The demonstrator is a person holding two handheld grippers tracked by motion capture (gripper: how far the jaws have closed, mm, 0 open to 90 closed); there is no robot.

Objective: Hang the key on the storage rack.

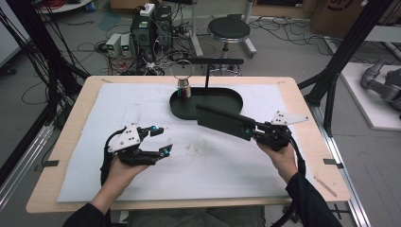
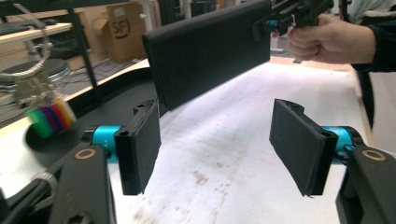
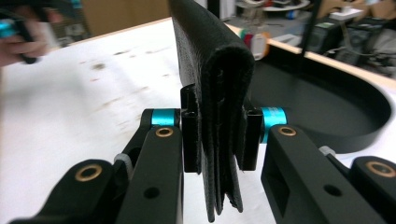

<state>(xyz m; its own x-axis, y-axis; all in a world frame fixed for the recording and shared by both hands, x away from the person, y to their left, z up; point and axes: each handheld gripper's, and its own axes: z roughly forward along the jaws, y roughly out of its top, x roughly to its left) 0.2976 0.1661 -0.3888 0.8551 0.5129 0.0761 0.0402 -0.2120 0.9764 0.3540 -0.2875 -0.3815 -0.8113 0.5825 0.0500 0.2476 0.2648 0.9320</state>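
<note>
- White mat point(image 1: 142, 109) spread over wooden table point(image 1: 75, 113), stained near the middle.
- Black oval tray point(image 1: 222, 97) at the far middle of the mat, a thin black post point(image 1: 206, 75) rising at its far edge.
- Small holder of coloured bands point(image 1: 183, 90) with a wire ring on top, at the tray's left end.
- Black round stool point(image 1: 229, 29) on the floor beyond the table.
- Cardboard box point(image 2: 122, 30) on a shelf, seen from the left gripper view.

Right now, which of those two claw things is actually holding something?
The right gripper: its jaws are shut on the black wallet, held above the table. The left gripper is open and holds nothing.
</note>
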